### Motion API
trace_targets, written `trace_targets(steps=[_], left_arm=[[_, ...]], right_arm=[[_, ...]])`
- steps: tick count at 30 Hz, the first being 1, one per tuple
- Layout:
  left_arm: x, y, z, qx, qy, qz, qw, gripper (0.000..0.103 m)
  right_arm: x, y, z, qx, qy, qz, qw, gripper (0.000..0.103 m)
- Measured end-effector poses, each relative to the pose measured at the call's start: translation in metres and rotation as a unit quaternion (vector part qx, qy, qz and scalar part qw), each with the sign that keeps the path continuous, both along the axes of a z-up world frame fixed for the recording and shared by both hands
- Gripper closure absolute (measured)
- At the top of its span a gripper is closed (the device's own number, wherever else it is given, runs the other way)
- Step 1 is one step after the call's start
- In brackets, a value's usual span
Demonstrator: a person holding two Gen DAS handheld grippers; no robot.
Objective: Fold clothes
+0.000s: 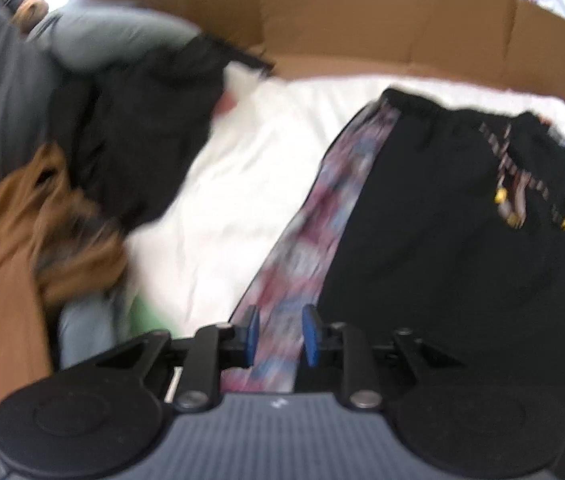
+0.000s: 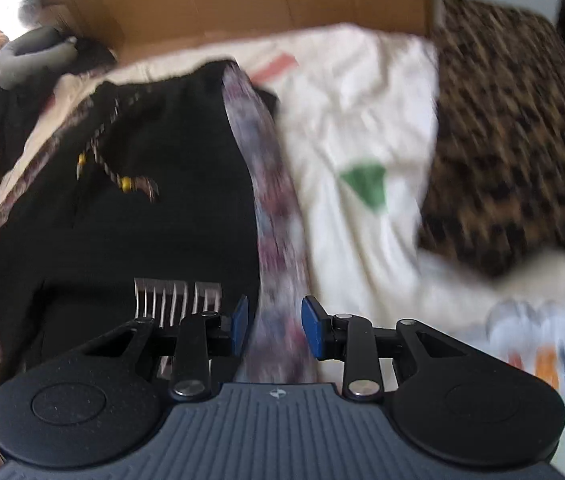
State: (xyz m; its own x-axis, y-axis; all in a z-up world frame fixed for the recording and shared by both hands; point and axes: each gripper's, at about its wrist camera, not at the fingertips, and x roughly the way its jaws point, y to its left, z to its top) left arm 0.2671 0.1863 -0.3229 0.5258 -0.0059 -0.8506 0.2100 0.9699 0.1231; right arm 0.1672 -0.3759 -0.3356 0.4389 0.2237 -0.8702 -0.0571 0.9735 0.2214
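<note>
Black trousers [image 1: 442, 208] lie flat on the white sheet [image 1: 226, 200]; my left gripper [image 1: 280, 334] and right gripper [image 2: 274, 328] straddle their patterned side stripes [image 1: 306, 240], jaws parted, gripping nothing.

Lighting: bright daylight, blown out at the upper left of both views. Sharpness: heavy motion blur on the clothes pile [image 1: 42, 184] and leopard blanket [image 2: 514, 132]. Edges: fisheye curvature, dark corners.
</note>
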Motion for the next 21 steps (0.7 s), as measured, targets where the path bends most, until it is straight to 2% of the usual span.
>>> trace_targets(steps=[5,10,11,12,17,21], left_arm=[[0.038,-0.035,-0.005,-0.002,-0.017,-0.034,0.9993,0.078],[0.071,-0.069,-0.01,-0.032,-0.025,-0.03,0.9987,0.077],[0.077,-0.075,-0.011,-0.039,-0.026,-0.027,0.9985,0.077],[0.083,-0.081,-0.013,-0.042,-0.03,-0.027,0.9983,0.077],[0.105,-0.111,-0.026,-0.032,-0.046,-0.059,0.9967,0.077],[0.132,-0.127,-0.044,-0.013,-0.05,-0.061,0.9968,0.077]], right_arm=[[0.05,0.017,-0.001,-0.009,-0.052,-0.005,0.999,0.066],[0.09,0.037,-0.007,-0.016,-0.086,0.001,0.996,0.066],[0.098,0.041,-0.008,-0.016,-0.094,0.005,0.995,0.07],[0.106,0.048,-0.008,-0.014,-0.098,0.012,0.995,0.078],[0.148,0.082,-0.014,-0.019,-0.112,0.05,0.992,0.081],[0.182,0.091,-0.034,-0.029,-0.104,0.022,0.994,0.081]])
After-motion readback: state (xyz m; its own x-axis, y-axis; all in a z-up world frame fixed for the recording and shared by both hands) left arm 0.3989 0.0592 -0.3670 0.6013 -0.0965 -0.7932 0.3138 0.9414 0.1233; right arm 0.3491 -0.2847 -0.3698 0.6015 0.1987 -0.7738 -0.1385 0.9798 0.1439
